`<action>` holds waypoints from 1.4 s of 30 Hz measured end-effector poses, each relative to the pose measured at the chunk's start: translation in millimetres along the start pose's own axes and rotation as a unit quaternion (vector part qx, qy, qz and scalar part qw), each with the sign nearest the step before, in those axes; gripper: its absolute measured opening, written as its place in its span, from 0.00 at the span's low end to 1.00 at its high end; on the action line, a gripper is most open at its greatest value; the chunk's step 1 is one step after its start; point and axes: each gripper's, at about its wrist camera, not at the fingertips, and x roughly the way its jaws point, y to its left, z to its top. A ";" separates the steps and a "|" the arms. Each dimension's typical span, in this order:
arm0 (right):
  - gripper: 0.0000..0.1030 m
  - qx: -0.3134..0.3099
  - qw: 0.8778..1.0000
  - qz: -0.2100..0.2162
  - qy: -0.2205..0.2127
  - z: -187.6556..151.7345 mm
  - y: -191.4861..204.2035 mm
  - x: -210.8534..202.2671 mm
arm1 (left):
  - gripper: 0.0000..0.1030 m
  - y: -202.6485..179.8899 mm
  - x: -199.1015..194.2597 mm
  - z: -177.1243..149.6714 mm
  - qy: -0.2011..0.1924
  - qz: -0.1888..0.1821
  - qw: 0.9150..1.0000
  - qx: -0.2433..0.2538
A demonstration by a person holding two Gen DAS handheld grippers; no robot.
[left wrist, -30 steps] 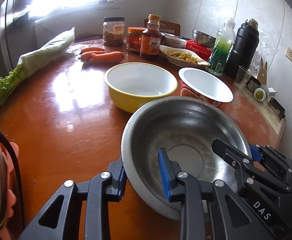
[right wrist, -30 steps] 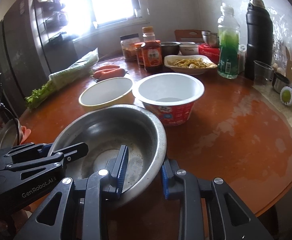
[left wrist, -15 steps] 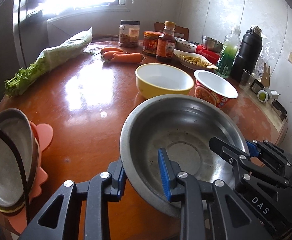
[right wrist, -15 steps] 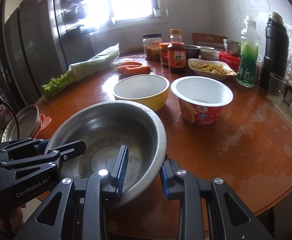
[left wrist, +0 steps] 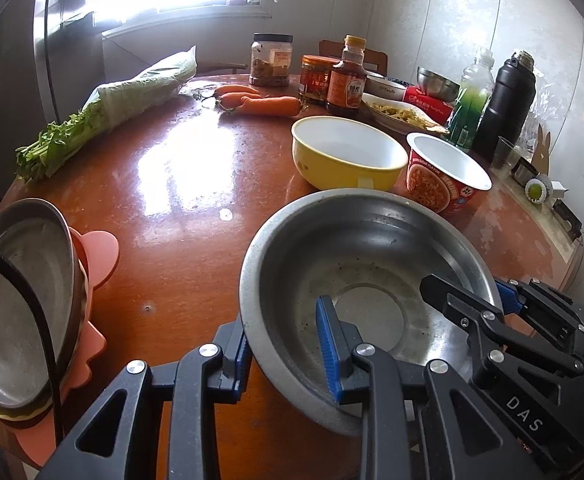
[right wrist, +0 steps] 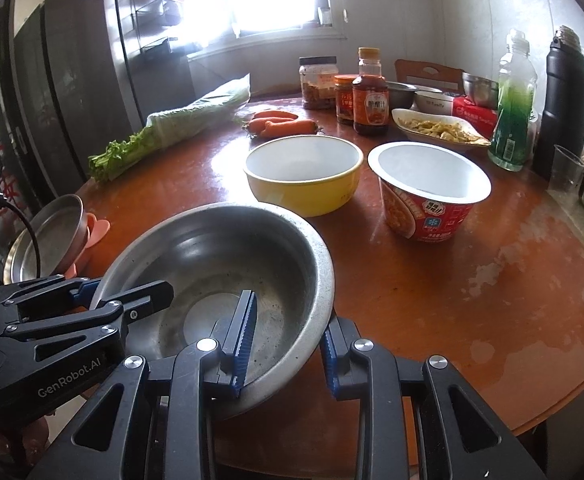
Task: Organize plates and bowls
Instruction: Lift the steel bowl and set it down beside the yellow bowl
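Note:
Both grippers hold one large steel bowl [left wrist: 364, 272] by its rim, lifted above the near edge of the round wooden table [left wrist: 179, 208]. My left gripper [left wrist: 283, 354] is shut on the bowl's left rim, one finger inside, one outside. My right gripper [right wrist: 287, 340] is shut on its right rim [right wrist: 324, 280]. A yellow bowl [left wrist: 348, 156] and a red paper noodle bowl [left wrist: 446, 176] stand beyond it. A stack of steel plates [left wrist: 19, 304] lies on a pink mat [left wrist: 99, 256] at the left edge.
Bagged celery [left wrist: 123, 100], carrots [left wrist: 263, 104], sauce jars and a bottle [left wrist: 346, 78], a dish of food [left wrist: 404, 114], a green bottle [left wrist: 472, 96] and a black flask [left wrist: 506, 100] crowd the table's far side.
Both grippers have drawn the steel bowl back towards the near table edge. The plate stack on the pink mat has come into view at the left.

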 end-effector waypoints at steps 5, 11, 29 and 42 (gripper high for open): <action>0.31 0.003 1.000 0.007 0.002 -0.4 -1.0 1.7 | 0.29 -0.8 0.2 0.2 -0.001 0.001 1.000 0.002; 0.33 0.011 1.000 0.024 0.006 -0.9 -3.5 1.9 | 0.30 2.0 0.2 1.4 0.002 0.003 1.000 -0.003; 0.39 0.032 0.999 0.041 -0.001 0.1 -9.0 -4.9 | 0.53 4.6 -9.9 5.7 -0.008 -0.005 1.000 -0.010; 0.40 0.056 0.997 0.038 -0.041 13.3 -20.3 -25.0 | 0.60 0.8 -27.6 23.9 -0.036 0.000 0.999 -0.007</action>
